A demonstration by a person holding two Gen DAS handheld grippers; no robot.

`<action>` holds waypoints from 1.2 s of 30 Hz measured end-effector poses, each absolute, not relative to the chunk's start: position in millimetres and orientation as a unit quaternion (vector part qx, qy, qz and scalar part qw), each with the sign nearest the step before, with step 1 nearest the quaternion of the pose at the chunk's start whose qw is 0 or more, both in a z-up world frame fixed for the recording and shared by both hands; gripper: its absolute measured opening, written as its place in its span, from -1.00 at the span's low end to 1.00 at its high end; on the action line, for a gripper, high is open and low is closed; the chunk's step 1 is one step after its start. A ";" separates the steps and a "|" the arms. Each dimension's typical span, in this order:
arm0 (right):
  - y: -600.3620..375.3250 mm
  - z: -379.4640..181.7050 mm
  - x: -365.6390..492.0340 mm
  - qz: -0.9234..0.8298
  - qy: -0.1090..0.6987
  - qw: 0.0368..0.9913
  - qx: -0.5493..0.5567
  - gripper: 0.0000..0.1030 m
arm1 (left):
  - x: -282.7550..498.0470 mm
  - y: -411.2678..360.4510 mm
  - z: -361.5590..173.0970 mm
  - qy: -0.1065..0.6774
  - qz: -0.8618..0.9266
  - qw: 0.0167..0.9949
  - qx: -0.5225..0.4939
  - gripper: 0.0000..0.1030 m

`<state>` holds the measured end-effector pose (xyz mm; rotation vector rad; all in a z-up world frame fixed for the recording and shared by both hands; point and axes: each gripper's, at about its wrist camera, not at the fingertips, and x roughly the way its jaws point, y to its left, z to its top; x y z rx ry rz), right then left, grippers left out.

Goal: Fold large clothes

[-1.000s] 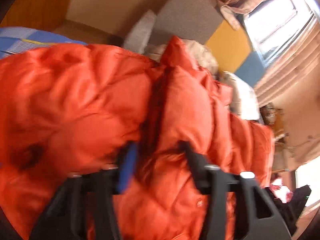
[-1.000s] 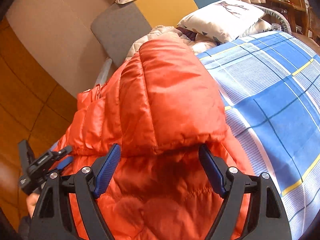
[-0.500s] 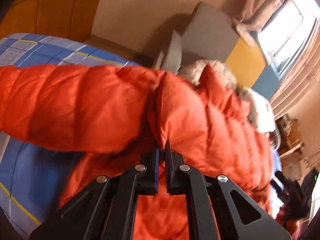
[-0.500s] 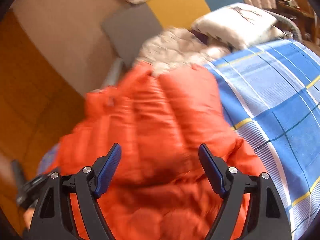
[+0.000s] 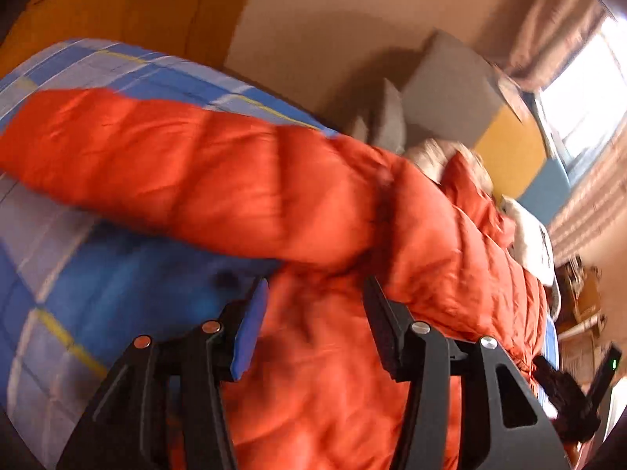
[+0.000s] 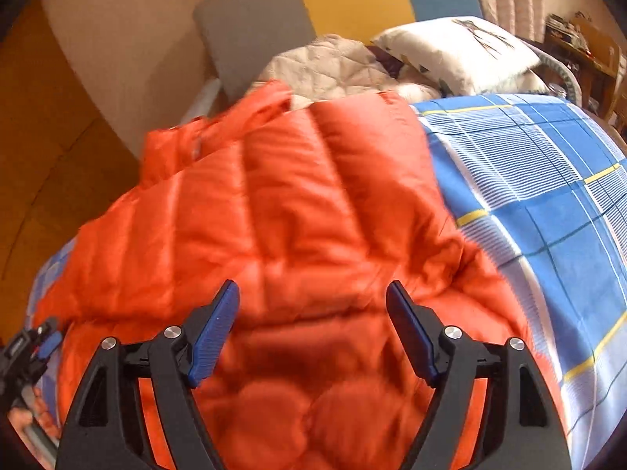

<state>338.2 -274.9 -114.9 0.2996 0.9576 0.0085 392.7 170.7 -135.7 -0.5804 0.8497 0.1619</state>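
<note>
Here's the big puffy orange quilted down jacket (image 6: 282, 235) spread across the bed with the blue, white and yellow checked sheet (image 6: 548, 203), one sleeve (image 5: 164, 164) flung out sideways over the checks. The left gripper (image 5: 313, 305) has its jaws opening, padded fabric lying under the gap but neither pad pressing on it, so nothing is gripped. The right gripper (image 6: 313, 313) hovers above the jacket's body with jaws spread wide and empty.

Risks from here, as I read it: that slick, springy filling looks likely to puff back, so any fold laid down may spring open once released. The outstretched sleeve could slide off its line if it's dragged rather than lifted. A pinch on just the thin shell might slip. And up at the head of the bed, a beige quilted garment (image 6: 333, 66) and a white printed pillow (image 6: 458, 51) sit touching or just beside the jacket's top edge; folding that way could snag them.

Containers: none in view here, no box, basket or drawer to report
</note>
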 end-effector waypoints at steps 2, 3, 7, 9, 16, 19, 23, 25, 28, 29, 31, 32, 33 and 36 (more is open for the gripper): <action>-265.7 -113.0 324.3 0.011 0.459 0.878 0.133 0.49 | 378.6 189.6 -139.4 0.401 0.097 0.865 -0.286 0.08; -259.2 -113.3 315.3 0.015 0.461 0.879 0.125 0.49 | 373.0 201.6 -142.2 0.401 0.111 0.862 -0.290 0.10; -237.2 -117.6 304.1 0.012 0.468 0.880 0.081 0.60 | 349.5 250.9 -150.5 0.390 0.158 0.852 -0.312 0.30; -228.3 -120.7 296.8 0.011 0.470 0.880 0.064 0.60 | 342.1 270.2 -151.8 0.380 0.172 0.848 -0.328 0.39; -215.2 -129.5 288.0 0.002 0.474 0.880 0.036 0.60 | 324.0 364.3 -173.7 0.345 0.229 0.801 -0.432 0.40; -215.8 -133.5 289.0 -0.002 0.479 0.877 0.035 0.60 | 322.0 391.9 -182.3 0.329 0.241 0.787 -0.463 0.18; -214.0 -138.0 292.8 -0.008 0.486 0.874 0.027 0.61 | 332.4 411.8 -190.9 0.320 0.243 0.780 -0.479 -0.49; -212.4 -139.7 292.7 -0.010 0.487 0.873 0.022 0.62 | 338.5 411.2 -192.2 0.315 0.238 0.785 -0.477 -0.86; -210.8 -140.7 292.9 -0.013 0.488 0.873 0.020 0.62 | 346.0 397.1 -171.4 0.308 0.229 0.818 -0.429 -0.93; -211.0 -140.9 292.6 -0.013 0.487 0.873 0.022 0.62 | 349.5 390.7 -162.1 0.303 0.217 0.829 -0.417 -0.93; -211.4 -141.4 292.4 -0.013 0.487 0.873 0.027 0.62 | 355.2 368.8 -138.1 0.289 0.184 0.858 -0.382 -0.93; -211.8 -141.3 292.2 -0.013 0.487 0.873 0.031 0.62 | 358.7 360.8 -128.2 0.286 0.174 0.868 -0.368 -0.93; -212.0 -140.9 292.2 -0.013 0.487 0.873 0.034 0.62 | 362.6 343.1 -114.6 0.278 0.147 0.882 -0.350 -0.93; -214.8 -138.8 289.9 -0.009 0.487 0.872 0.047 0.62 | 374.3 296.3 -88.0 0.270 0.093 0.911 -0.296 -0.93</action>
